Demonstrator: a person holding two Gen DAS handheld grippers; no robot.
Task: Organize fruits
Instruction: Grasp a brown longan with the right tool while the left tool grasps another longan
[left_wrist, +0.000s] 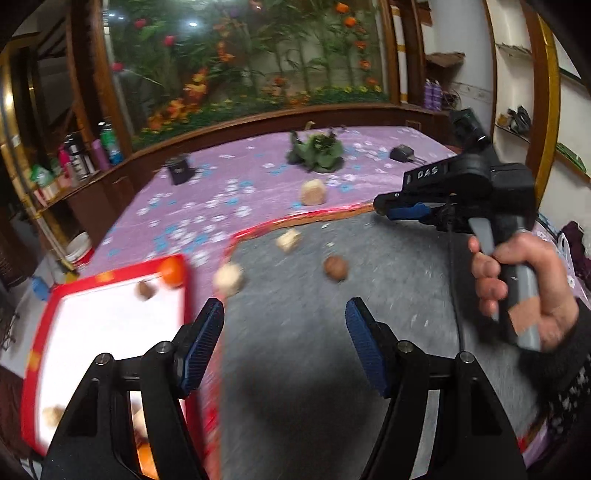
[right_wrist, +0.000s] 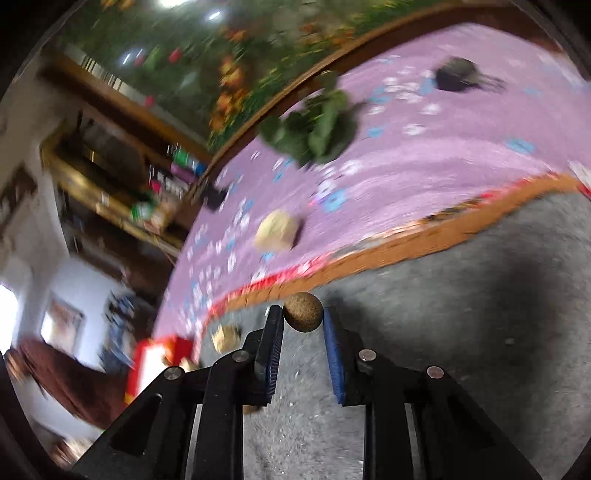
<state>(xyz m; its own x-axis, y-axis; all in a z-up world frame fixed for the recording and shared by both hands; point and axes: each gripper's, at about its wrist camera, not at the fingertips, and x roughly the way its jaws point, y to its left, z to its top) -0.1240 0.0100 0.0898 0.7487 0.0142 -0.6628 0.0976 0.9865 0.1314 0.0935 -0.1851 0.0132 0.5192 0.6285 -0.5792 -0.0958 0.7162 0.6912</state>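
My right gripper is shut on a small round brown fruit, pinched at the tips of its blue pads above the grey mat. In the left wrist view a hand holds that gripper at the right; the fruit does not show there. My left gripper is open with nothing between its fingers, over the mat's left edge. To its left lies a red-rimmed white tray holding an orange fruit and a brown fruit. Loose on the mat lie two pale fruits and another brown fruit.
A further pale fruit rests on the purple flowered cloth beyond the mat. Farther back are a pile of green leaves, a black charger and a dark box. Bottles crowd a shelf at the left.
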